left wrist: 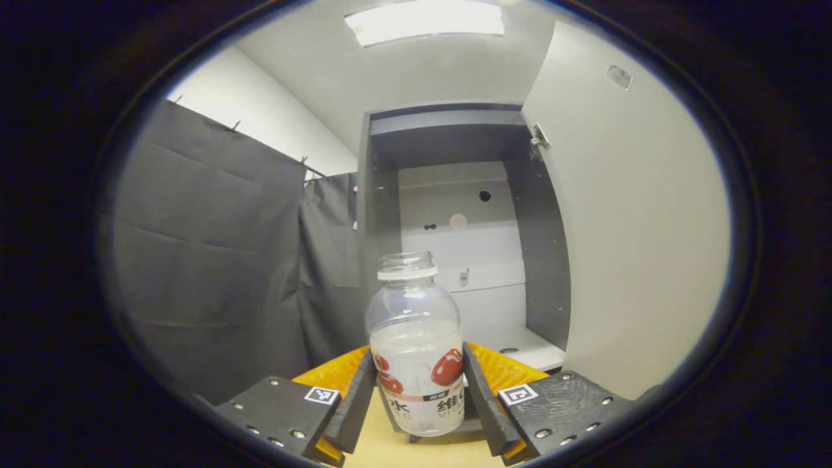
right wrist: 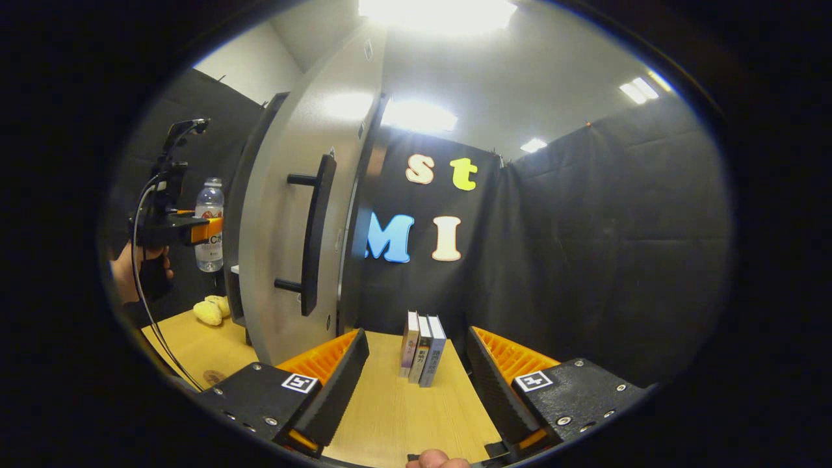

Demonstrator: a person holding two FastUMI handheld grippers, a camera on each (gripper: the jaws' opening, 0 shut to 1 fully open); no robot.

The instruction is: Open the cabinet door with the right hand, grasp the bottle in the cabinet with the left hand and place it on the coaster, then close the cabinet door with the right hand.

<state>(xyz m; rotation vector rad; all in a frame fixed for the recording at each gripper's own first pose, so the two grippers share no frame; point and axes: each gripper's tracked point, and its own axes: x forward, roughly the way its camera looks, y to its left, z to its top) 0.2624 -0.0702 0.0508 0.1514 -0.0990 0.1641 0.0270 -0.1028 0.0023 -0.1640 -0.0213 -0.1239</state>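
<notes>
In the left gripper view a clear bottle (left wrist: pixel 416 364) with a red fruit label and a white neck ring stands upright between my left gripper's (left wrist: pixel 416 400) fingers, which press on both its sides. Behind it the grey cabinet (left wrist: pixel 455 214) stands open, its white door (left wrist: pixel 637 227) swung out to the right. The right gripper view shows my right gripper (right wrist: pixel 416 390) open with nothing between its fingers, low over the wooden table (right wrist: pixel 396 409). It faces the door (right wrist: pixel 279 227) with its black bar handle (right wrist: pixel 316 234). At far left the left gripper (right wrist: pixel 207 231) holds the bottle (right wrist: pixel 209 201) above the table.
Three books (right wrist: pixel 422 348) stand upright on the table ahead of the right gripper. Yellow soft objects (right wrist: pixel 211 309) lie near the cabinet's foot. A small brown round patch (right wrist: pixel 213 377) sits on the table at left. A hand (right wrist: pixel 130 266) grips the left gripper's handle.
</notes>
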